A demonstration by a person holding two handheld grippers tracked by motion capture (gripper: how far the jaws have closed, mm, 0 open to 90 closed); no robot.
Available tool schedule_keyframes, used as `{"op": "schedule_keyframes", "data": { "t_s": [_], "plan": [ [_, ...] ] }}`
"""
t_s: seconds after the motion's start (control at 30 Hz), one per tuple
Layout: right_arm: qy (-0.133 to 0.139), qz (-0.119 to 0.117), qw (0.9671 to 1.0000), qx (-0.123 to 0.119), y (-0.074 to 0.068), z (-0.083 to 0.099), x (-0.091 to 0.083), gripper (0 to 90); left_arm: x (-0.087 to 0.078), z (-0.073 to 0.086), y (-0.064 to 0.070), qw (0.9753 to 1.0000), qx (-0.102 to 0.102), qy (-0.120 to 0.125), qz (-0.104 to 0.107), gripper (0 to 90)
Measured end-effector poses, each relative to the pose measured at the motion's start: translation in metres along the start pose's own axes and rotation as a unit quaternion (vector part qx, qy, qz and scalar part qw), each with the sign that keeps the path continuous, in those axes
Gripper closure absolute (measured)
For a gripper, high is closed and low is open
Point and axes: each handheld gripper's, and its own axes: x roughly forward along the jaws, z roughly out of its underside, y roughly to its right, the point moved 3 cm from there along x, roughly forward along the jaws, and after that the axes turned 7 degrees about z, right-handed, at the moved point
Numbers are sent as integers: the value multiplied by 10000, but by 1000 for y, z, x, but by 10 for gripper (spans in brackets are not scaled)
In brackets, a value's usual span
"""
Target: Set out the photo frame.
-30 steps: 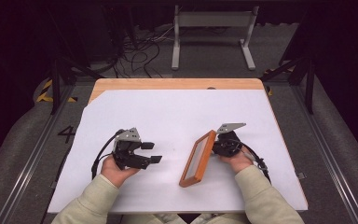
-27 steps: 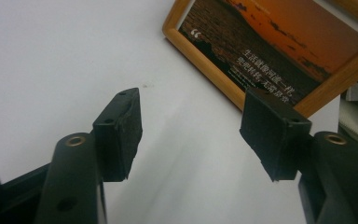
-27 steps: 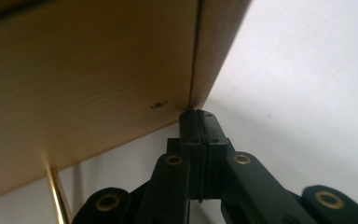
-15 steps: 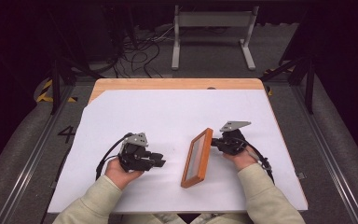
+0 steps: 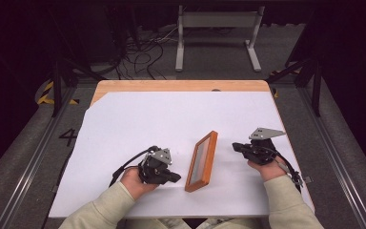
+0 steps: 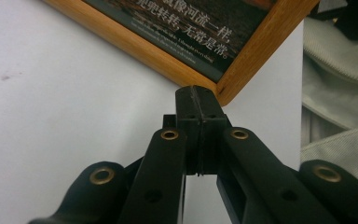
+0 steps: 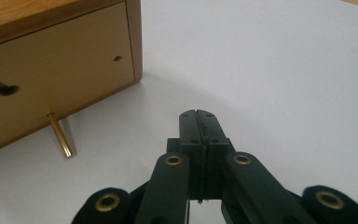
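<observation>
Broadly, we worked at a wooden table (image 5: 181, 86) covered by a white sheet (image 5: 171, 124), with a picture frame (image 5: 202, 161) standing propped on the sheet between our two hands, toward the near edge. Its wooden border ran from near to far, and its glass face was turned toward our left side. In the left gripper view the frame's near corner (image 6: 242, 74) showed printed white characters behind the glass. In the right gripper view we saw the frame's plain back board (image 7: 51, 60), held up by a small brass peg (image 7: 60, 135) that touched the sheet.

Our left gripper (image 5: 174, 176) lay just beside the frame's near corner, its jaws pressed together with nothing between them; whether the tips touched the wood we could not tell. Our right gripper (image 5: 237, 147) sat apart from the frame, jaws likewise closed and empty.
</observation>
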Motion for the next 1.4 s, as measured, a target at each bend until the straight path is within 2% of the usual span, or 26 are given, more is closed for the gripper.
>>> {"op": "schedule_keyframes", "data": {
  "t_s": [0.07,0.2,0.4,0.57,0.67,0.8,0.9,0.97,1.23,1.4],
  "plan": [
    [6,4,10000,7,0,1,-2,900,2,0,0,10000,21,-42,-15,897],
    [16,18,10000,32,2,7,-11,899,12,0,1,9996,45,-285,-80,897],
    [-5,34,9999,131,6,13,-14,898,23,0,3,9982,23,-592,-6,897],
    [31,17,9999,99,5,12,-14,890,26,-2,3,9980,53,-621,106,896],
    [33,22,9999,105,5,12,-14,888,26,-3,3,9980,-5,-615,144,897],
    [63,22,9999,106,4,11,-17,888,32,-7,5,9975,55,-623,320,896],
    [83,23,9999,82,3,11,-20,887,40,-15,7,9978,86,-592,290,896],
    [84,33,9999,91,2,13,-23,886,44,-20,7,9977,88,-575,360,896],
    [116,85,9998,110,3,21,-37,891,59,-35,9,9979,51,-492,407,895],
    [92,32,10000,11,-3,25,-43,893,71,-48,14,9978,160,-522,373,895]
  ]
}}
